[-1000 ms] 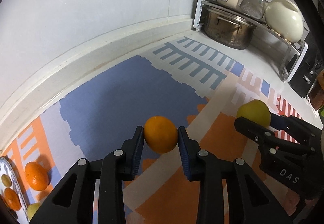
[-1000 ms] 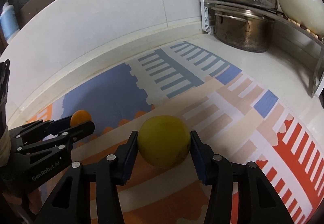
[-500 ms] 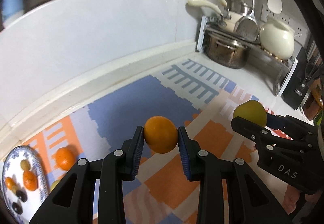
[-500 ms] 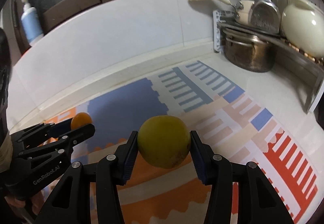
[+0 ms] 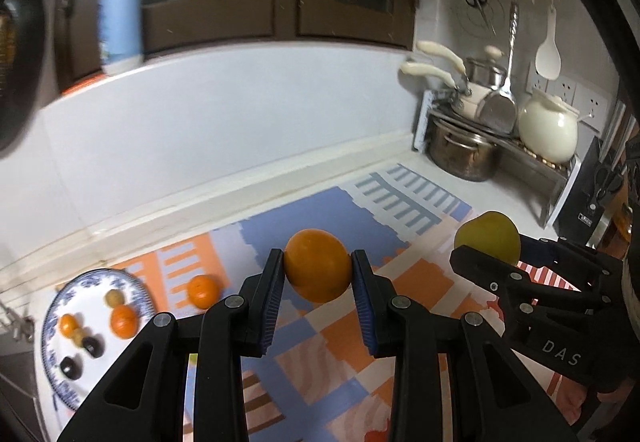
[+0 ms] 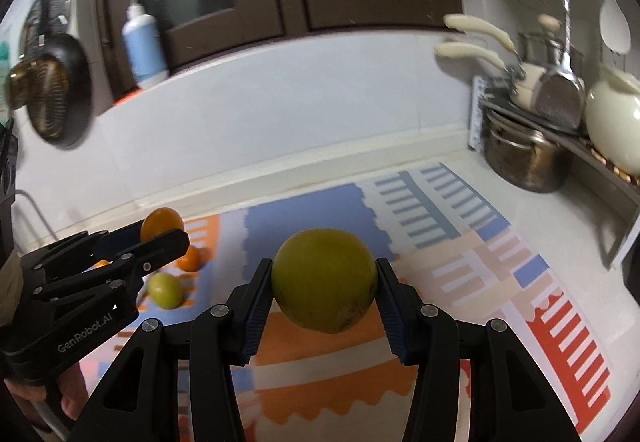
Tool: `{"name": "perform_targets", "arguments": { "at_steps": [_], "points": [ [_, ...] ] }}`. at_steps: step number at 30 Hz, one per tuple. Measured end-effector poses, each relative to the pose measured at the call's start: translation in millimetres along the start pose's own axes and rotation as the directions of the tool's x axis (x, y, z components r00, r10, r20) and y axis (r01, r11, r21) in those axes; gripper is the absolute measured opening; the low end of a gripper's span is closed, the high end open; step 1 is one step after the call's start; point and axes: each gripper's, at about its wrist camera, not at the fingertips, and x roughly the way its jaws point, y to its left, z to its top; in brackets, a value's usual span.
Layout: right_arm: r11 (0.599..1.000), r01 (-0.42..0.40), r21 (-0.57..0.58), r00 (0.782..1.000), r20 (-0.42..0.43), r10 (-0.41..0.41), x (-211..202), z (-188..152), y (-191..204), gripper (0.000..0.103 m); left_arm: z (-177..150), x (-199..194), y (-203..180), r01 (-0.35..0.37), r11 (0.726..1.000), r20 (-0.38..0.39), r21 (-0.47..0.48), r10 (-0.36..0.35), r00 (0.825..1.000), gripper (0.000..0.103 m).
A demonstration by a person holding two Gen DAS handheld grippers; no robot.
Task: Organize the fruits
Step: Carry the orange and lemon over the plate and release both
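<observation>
Left gripper clamps orange, right gripper clamps yellow-green fruit, both pinched mid-girth; likely firm, smooth-skinned, roll-prone, so grip moderately.

I see matt black plastic grippers, ribbed blue pads; glossy orange; shiny steel pot.

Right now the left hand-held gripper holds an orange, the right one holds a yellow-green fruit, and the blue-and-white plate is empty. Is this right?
Not quite: the blue-and-white plate is not empty. The left wrist view shows several small fruits on it, orange, pale and dark. The rest holds: the left hand-held gripper grips the orange, and the right hand-held gripper grips the yellow-green fruit.
</observation>
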Motion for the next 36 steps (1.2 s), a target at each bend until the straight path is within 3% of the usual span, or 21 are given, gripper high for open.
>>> {"name": "perform_targets", "arguments": {
  "at_steps": [17,36],
  "points": [
    [0.978,-0.176,-0.116,0.982,0.054,0.183,-42.8,-2.6,71.3,0.050,-30.3,-92.4,37.1,-0.158,0.984,0.071,-0.085,0.164,0.984,0.033],
    [0.926,-0.314,-0.211,0.944,0.032,0.328,-53.1,-8.0,134.8,0.050,-60.9,-145.7,78.0,-0.315,0.935,0.039,-0.164,0.325,0.945,0.033]
  ]
}}
